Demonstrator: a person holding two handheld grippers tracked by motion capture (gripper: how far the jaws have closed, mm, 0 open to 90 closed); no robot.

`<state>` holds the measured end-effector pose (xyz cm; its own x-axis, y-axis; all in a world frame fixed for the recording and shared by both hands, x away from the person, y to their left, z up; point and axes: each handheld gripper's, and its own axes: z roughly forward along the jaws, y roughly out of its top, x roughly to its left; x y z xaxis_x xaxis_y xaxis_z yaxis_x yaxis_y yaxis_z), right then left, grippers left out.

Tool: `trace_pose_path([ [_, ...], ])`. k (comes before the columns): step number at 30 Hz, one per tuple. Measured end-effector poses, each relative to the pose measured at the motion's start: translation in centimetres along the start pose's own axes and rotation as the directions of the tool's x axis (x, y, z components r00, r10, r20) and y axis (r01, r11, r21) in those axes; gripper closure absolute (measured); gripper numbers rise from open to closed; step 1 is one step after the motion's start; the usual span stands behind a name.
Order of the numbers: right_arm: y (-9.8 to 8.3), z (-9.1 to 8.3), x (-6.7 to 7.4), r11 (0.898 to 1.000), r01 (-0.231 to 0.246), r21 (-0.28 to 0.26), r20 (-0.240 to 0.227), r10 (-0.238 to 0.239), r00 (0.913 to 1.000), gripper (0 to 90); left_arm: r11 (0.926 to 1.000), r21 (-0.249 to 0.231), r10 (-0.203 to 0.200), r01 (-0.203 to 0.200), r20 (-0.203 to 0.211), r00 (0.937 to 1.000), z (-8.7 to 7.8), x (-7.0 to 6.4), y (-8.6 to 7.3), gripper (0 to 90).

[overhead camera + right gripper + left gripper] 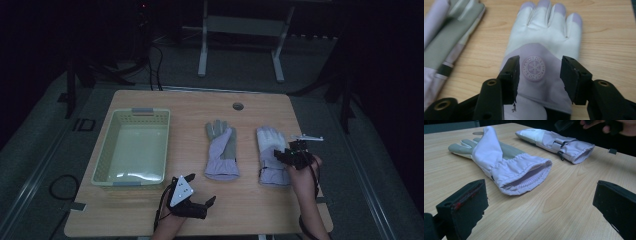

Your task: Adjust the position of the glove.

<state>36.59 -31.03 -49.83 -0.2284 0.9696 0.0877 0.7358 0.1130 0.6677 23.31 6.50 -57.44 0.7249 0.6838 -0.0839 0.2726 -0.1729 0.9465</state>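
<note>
Here the right gripper point(291, 154) hangs over the right glove point(271, 150), its blunt black jaws parted on either side of the wrist panel; they hold nothing, and the pictures do not settle whether the pads touch the cloth. That glove lies flat on the bench point(250, 210), back upward: pale, smooth leather-like fingers, a lilac fabric panel, and a round embossed badge point(533, 68) with a snowflake at its middle. The cuff toward the person is soft and gathered.

The left glove point(222, 150) lies well apart from it, near the middle of the bench, palm side up, with grey suede-like patches, a lilac thumb folded across, and an elastic, ribbed cuff that gapes open. Left of it stands a pale green plastic basket point(107, 150), rectangular, with latticed walls.

The left gripper point(192, 192) rests released near the front edge, its jaws set wide above bare, light wood grain.
</note>
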Motion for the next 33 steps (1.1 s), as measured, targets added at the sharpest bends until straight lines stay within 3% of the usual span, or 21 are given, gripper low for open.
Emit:
trace_pose_path([
  [2,0.1,-1.1,-0.3,0.999,0.016,-0.037,-0.035,-0.018,0.9992,49.2,1.0000,-0.001,-0.001,0.001,0.000,1.0000,0.0,0.0,0.0,0.0],
  [5,0.0,-1.9,-0.3,0.995,0.084,-0.053,-0.035,-0.086,0.9956,46.6,1.0000,0.000,-0.001,0.001,0.000,1.0000,0.0,0.0,0.0,0.0],
  [7,-0.1,-1.9,-0.4,0.993,0.115,-0.040,-0.046,-0.117,0.9921,31.8,1.0000,0.000,-0.001,0.001,0.000,1.0000,0.0,0.0,0.0,0.0],
  [10,-0.1,-1.5,-0.6,0.991,0.134,-0.008,-0.107,-0.134,0.9852,15.2,1.0000,0.000,0.000,0.000,0.000,1.0000,0.0,0.0,0.0,0.0],
  [12,-0.2,-1.3,-0.6,0.990,0.139,-0.002,-0.133,-0.138,0.9814,13.9,1.0000,-0.001,-0.001,0.001,0.000,1.0000,0.0,0.0,0.0,0.0],
  [16,0.0,-0.4,-0.3,0.982,0.189,0.027,-0.140,-0.183,0.9731,13.0,1.0000,-0.001,0.001,-0.001,0.001,1.0000,0.0,0.0,0.0,0.0],
  [17,0.1,-0.1,-0.3,0.982,0.189,0.027,-0.127,-0.184,0.9747,13.4,1.0000,-0.001,0.001,-0.001,0.001,1.0000,0.0,0.0,0.0,0.0],
  [18,0.2,0.2,-0.4,0.983,0.180,0.032,-0.142,-0.173,0.9746,13.6,1.0000,-0.001,0.002,-0.002,0.001,1.0000,0.0,0.0,0.0,0.0],
  [19,0.4,0.5,-0.6,0.984,0.172,0.038,-0.153,-0.164,0.9745,16.3,1.0000,-0.001,0.002,-0.002,0.001,1.0000,0.0,0.0,0.0,0.0],
  [21,0.6,1.3,-0.9,0.986,0.161,0.043,-0.109,-0.155,0.9819,22.4,1.0000,-0.002,0.001,-0.001,0.002,1.0000,0.0,0.0,0.0,0.0],
  [24,0.6,2.6,-1.6,0.988,0.126,0.085,-0.101,-0.118,0.9879,27.3,1.0000,-0.004,-0.001,0.001,0.004,1.0000,0.0,0.0,0.0,0.0],
  [27,0.1,3.9,-2.0,0.985,0.129,0.115,-0.089,-0.119,0.9890,34.8,1.0000,-0.005,0.000,0.000,0.004,1.0000,0.0,0.0,0.0,0.0],
  [29,-0.3,4.2,-1.8,0.981,0.162,0.105,-0.108,-0.151,0.9826,47.4,1.0000,-0.002,0.003,-0.003,0.002,1.0000,0.0,0.0,0.0,0.0],
  [31,-0.7,4.2,-1.2,0.974,0.206,0.089,-0.099,-0.197,0.9753,57.7,1.0000,-0.002,0.003,-0.003,0.002,1.0000,0.0,0.0,0.0,0.0],
  [33,-0.6,4.1,-0.7,0.974,0.206,0.098,-0.099,-0.196,0.9755,62.7,1.0000,-0.002,0.004,-0.004,0.001,1.0000,0.0,-0.1,0.0,0.0],
])
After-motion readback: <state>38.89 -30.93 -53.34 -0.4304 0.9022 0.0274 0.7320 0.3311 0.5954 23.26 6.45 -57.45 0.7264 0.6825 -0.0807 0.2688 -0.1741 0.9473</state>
